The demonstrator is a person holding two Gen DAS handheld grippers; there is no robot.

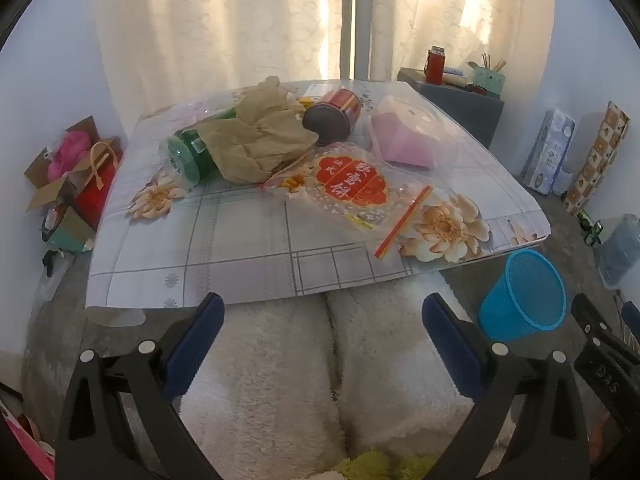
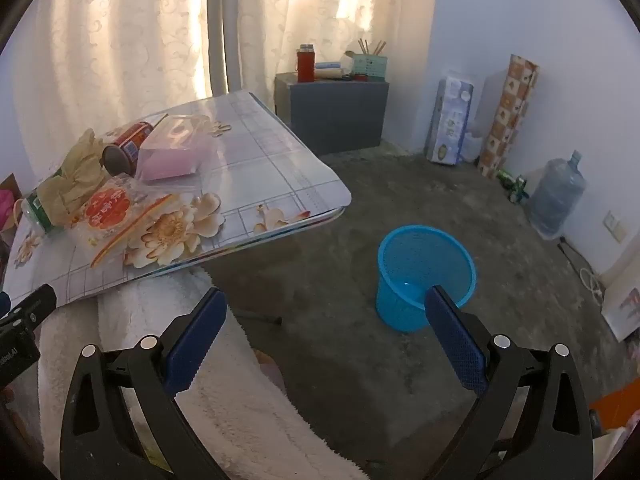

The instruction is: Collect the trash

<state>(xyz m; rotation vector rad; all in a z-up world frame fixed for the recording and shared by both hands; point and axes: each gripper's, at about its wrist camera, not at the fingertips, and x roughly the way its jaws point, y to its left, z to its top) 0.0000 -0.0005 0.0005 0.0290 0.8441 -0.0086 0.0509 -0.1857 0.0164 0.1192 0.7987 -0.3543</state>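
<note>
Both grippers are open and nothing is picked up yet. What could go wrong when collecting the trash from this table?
1. The red can lies on its side against the crumpled brown paper; pulling the paper may let it roll.
2. The green bottle lies partly under that paper, so a grasp may catch both.
3. The blue basket stands on the floor apart from the table, so a light bag could miss it.

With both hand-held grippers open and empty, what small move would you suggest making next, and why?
Probably ease the left hand-held gripper forward toward the clear snack bag, the piece of trash nearest the table's front edge. Both it and the right hand-held gripper are open and hold nothing. All the trash lies on the table, and the blue basket on the floor looks empty.
</note>
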